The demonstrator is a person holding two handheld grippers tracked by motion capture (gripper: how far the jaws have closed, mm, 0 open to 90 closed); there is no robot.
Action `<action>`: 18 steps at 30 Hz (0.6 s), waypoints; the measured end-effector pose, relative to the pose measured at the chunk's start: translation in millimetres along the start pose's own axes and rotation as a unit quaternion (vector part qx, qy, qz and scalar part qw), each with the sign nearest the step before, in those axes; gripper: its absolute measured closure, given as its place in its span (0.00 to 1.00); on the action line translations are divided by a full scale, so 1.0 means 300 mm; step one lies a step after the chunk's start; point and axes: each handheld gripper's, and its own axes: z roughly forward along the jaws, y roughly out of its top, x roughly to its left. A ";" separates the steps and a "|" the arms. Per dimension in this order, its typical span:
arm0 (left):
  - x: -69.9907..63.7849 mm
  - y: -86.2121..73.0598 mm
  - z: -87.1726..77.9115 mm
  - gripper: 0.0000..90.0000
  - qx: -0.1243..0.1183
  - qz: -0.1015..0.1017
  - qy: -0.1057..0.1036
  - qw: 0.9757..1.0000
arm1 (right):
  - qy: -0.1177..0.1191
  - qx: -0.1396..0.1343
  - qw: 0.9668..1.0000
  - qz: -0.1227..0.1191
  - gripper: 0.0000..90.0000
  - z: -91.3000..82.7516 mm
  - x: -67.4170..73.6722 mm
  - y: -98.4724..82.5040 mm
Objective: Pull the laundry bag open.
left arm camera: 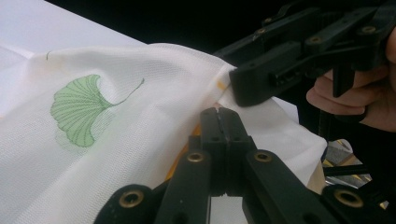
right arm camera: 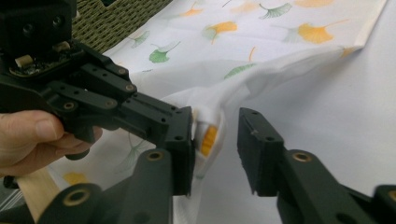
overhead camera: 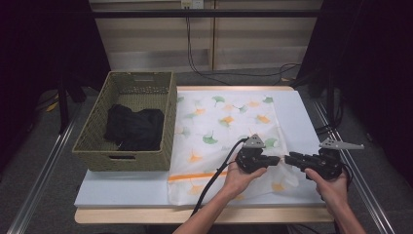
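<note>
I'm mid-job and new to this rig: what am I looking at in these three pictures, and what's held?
A person holds a two-jaw gripper in each hand. The high view looks down on the table; the other two pictures come from cameras riding on each gripper. On the table lie a leaf-print cloth and a basket holding something dark. The left gripper is shut, pinching a raised fold of cloth. The right gripper stands open, with that fold between its jaws but not pressed.

Cloth (overhead camera: 229, 131) on table (overhead camera: 122, 190), basket (overhead camera: 97, 146) just left, garment (overhead camera: 134, 127) inside basket.
</note>
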 end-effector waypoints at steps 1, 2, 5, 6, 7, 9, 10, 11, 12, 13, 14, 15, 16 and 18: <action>0.001 0.001 -0.003 1.00 0.001 0.002 -0.001 1.000 | 0.002 0.002 1.000 0.001 0.69 0.000 -0.003 -0.004; 0.001 0.001 -0.005 1.00 0.001 0.000 -0.001 1.000 | 0.015 0.002 1.000 0.008 0.68 0.000 -0.003 -0.006; 0.002 0.000 -0.010 1.00 0.003 -0.001 -0.003 1.000 | 0.025 -0.001 1.000 0.018 0.69 0.000 -0.012 -0.005; 0.002 -0.001 -0.009 1.00 0.003 0.001 -0.003 1.000 | 0.032 -0.003 0.999 0.019 0.69 0.002 -0.015 -0.003; 0.001 -0.002 -0.006 1.00 0.002 0.001 -0.004 1.000 | 0.037 -0.004 0.999 0.018 0.71 0.004 -0.016 -0.002; -0.001 -0.003 -0.004 1.00 0.004 0.003 -0.003 1.000 | 0.051 -0.005 0.999 0.018 0.81 0.008 -0.015 -0.002; -0.001 -0.003 -0.004 1.00 0.006 0.004 -0.003 1.000 | 0.051 -0.002 0.999 0.017 0.83 0.011 -0.014 -0.001; -0.002 -0.004 -0.003 1.00 0.002 0.000 -0.006 1.000 | 0.050 -0.003 0.999 0.016 0.85 0.012 -0.014 -0.002; -0.002 -0.005 -0.002 1.00 0.002 0.000 -0.007 1.000 | 0.055 -0.003 0.998 0.013 0.87 0.012 -0.017 -0.002; -0.001 -0.005 -0.002 1.00 0.003 0.000 -0.008 1.000 | 0.053 -0.001 0.999 0.013 0.87 0.012 -0.018 -0.002; 0.000 -0.005 -0.002 1.00 0.006 0.002 -0.007 1.000 | 0.051 0.000 0.999 0.012 0.87 0.013 -0.019 -0.002; 0.000 -0.006 -0.002 1.00 0.010 0.005 -0.006 1.000 | 0.052 0.000 0.999 0.012 0.88 0.016 -0.019 -0.002; -0.001 -0.007 -0.001 1.00 0.008 0.001 -0.007 1.000 | 0.056 0.004 0.998 0.008 0.88 0.018 -0.020 -0.002; -0.001 -0.008 -0.002 1.00 0.009 0.002 -0.006 1.000 | 0.057 0.007 0.998 0.012 0.88 0.020 -0.020 -0.003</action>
